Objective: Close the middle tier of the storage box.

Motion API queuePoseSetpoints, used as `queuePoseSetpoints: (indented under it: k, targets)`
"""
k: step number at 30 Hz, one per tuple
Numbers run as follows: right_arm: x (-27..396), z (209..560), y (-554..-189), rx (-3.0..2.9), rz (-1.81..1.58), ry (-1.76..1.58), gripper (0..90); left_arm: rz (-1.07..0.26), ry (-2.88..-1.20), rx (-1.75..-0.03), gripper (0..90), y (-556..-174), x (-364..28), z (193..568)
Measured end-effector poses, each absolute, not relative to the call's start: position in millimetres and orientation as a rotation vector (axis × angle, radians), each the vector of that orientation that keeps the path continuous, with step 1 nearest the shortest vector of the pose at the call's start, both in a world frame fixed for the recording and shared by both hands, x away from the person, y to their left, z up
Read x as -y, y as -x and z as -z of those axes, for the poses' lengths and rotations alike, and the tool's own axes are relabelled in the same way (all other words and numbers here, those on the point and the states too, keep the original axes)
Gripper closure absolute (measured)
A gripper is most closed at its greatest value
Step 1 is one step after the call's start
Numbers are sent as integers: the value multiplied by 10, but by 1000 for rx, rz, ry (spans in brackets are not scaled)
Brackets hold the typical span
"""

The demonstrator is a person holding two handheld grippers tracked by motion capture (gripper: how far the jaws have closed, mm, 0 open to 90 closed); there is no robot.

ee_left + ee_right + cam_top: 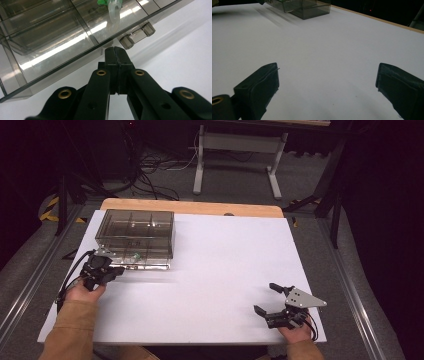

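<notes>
Left gripper view: closed hand-held gripper (pixel 115 53) just below compartment box (pixel 50 45) edge

We are in a lab or test room set up for recording. We work at a white table (pixel 225 270) with a wooden edge, standing on grey carpet between metal floor rails (pixel 30 285). Black curtains close off the sides. Cables (pixel 150 180) lie in a tangle on the floor behind, yellow-black hazard tape (pixel 50 207) marks a stand's foot, and the white legs of a height-adjustable desk (pixel 235 165) stand beyond.
</notes>
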State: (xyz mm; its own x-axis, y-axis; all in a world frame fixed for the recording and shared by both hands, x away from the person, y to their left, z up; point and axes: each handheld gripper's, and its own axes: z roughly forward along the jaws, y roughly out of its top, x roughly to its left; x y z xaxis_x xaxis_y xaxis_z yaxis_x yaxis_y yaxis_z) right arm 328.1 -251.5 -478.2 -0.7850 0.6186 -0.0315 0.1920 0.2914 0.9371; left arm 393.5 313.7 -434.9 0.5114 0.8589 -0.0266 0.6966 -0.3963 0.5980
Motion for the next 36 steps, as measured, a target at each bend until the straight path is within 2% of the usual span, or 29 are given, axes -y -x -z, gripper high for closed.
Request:
queuePoseSetpoints:
  k: [20, 36]
  targets:
    - [2510, 4783, -3278, -2180, -1491, -731, 51, -426, -2158, -1281, 898, -4052, -3131, 4323]
    - [2505, 4785, -3278, -2181, -1486, -731, 52, -392, -2121, -1295, 899, -4204, -3139, 4341]
